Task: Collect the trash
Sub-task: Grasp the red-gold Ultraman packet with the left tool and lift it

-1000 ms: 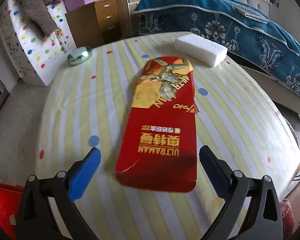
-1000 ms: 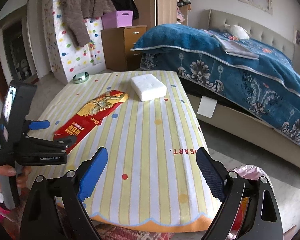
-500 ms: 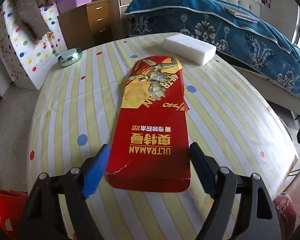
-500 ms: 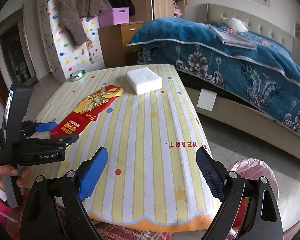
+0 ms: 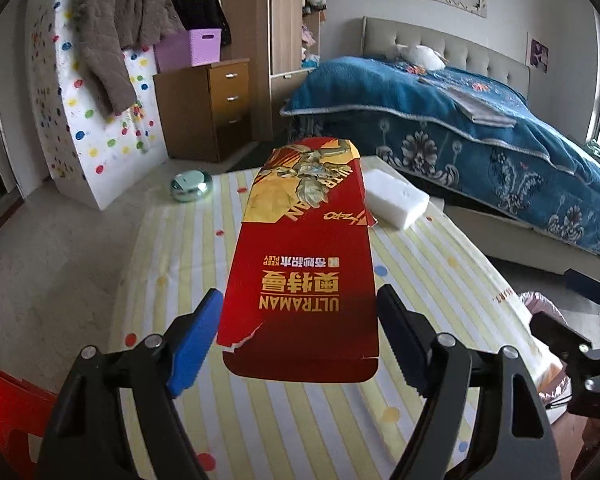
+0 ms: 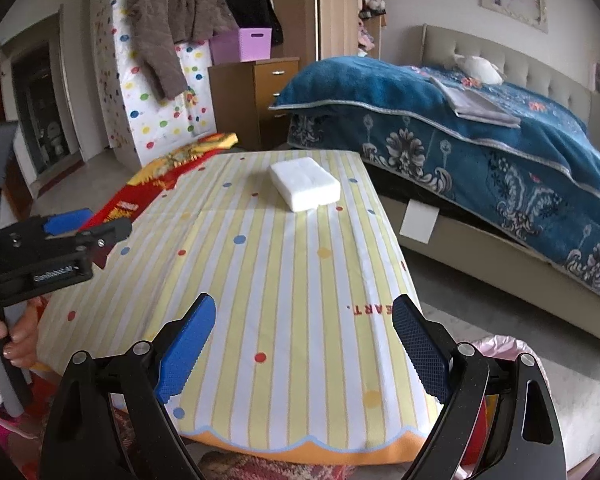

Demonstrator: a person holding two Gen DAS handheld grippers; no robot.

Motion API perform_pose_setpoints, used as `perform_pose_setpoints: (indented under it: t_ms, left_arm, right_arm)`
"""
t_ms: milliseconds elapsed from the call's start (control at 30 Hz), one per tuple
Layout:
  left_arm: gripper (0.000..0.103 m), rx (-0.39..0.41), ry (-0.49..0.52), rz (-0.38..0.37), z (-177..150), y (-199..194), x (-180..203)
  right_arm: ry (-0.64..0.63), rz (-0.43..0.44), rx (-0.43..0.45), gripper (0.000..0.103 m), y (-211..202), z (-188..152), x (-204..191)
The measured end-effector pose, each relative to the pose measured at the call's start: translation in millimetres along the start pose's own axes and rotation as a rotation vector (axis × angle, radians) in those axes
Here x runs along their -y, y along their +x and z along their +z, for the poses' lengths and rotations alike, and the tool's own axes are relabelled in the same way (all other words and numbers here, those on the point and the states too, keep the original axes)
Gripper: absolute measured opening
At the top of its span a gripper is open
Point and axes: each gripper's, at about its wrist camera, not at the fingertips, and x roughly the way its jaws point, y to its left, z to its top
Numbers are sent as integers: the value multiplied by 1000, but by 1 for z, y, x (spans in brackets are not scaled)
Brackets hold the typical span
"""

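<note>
Red glossy flattened carton, torn edge

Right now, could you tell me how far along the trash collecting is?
Early. Nothing looks binned yet. In hand: the left gripper is shut on the red Ultraman package and holds it clear of the striped table. Left: that package must go into the pink-lined bin beside the table, and the white foam block lies untouched. The right gripper hangs open and empty.

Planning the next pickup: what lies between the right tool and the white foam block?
Only bare striped tablecloth between the right tool and the white block, seen in the right wrist view.
</note>
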Motion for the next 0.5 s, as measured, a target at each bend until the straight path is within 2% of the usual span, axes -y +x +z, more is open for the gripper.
perform_pose_setpoints:
  t_ms: [200, 267, 333, 500]
  left_arm:
    - [77, 1, -23, 33, 14, 12, -5]
    - [77, 6, -28, 46, 20, 18, -7]
    - [77, 5, -30, 56, 26, 28, -9]
    - [77, -1, -11, 67, 42, 57, -9]
  right_arm:
    - [-7, 20, 31, 87, 23, 18, 1]
    - [-19, 24, 40, 81, 31, 23, 1]
    - [-32, 27, 45, 80, 40, 28, 1]
    - [-37, 42, 9, 82, 85, 54, 9]
